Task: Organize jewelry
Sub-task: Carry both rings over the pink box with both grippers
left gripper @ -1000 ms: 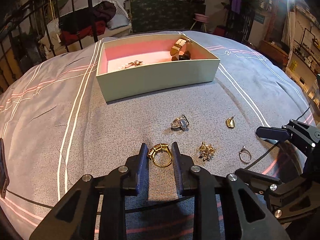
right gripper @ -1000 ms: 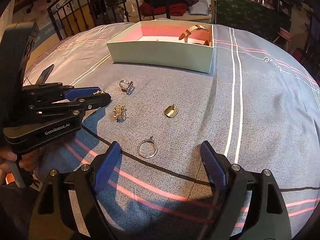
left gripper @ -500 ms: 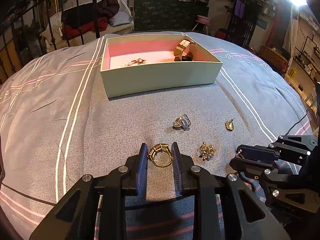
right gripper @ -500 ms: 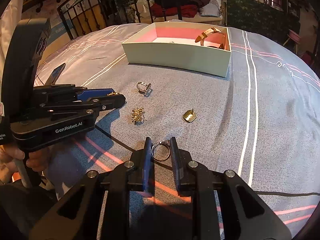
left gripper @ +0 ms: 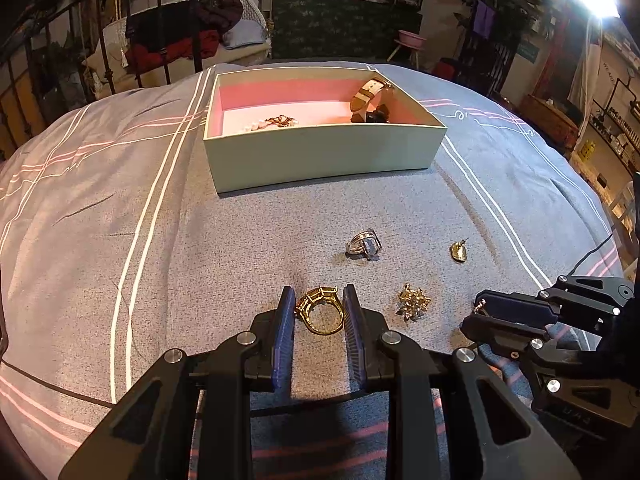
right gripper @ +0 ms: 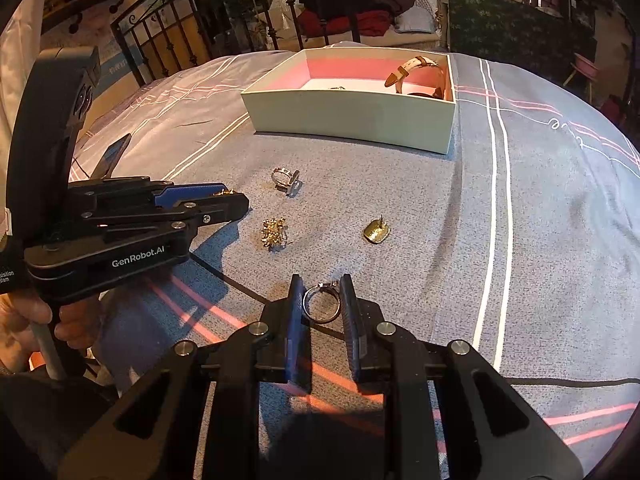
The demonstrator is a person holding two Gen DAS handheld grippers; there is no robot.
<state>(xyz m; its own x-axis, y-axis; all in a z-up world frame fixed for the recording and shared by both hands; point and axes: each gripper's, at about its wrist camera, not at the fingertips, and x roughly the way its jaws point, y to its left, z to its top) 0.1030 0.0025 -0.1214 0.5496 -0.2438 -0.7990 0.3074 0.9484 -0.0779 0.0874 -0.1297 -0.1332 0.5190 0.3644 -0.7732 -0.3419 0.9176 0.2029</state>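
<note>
My left gripper [left gripper: 319, 305] is shut on a gold ring [left gripper: 321, 311], held a little above the grey bedspread. My right gripper [right gripper: 321, 300] is shut on a thin silver ring [right gripper: 321, 305]. On the cloth lie a silver ring with a blue stone [left gripper: 364, 244], a gold cluster brooch [left gripper: 413, 302] and a small gold pendant [left gripper: 458, 251]. The pale green box with pink lining [left gripper: 320, 156] stands further back; it holds a cream watch [left gripper: 370, 94] and a gold-and-pearl piece [left gripper: 276, 122]. In the right wrist view, the box [right gripper: 352, 116], brooch [right gripper: 273, 233] and pendant [right gripper: 376, 231] lie ahead.
The bedspread [left gripper: 120, 208] has white and pink stripes. A black metal bed frame [left gripper: 176, 32] and piled clothes [left gripper: 180, 36] stand behind the box. A dark phone [right gripper: 114, 156] lies on the bed at the left in the right wrist view.
My right gripper closed from wide open onto the thin silver ring and lifted it. My left gripper kept hold of the gold ring and rose slightly.
</note>
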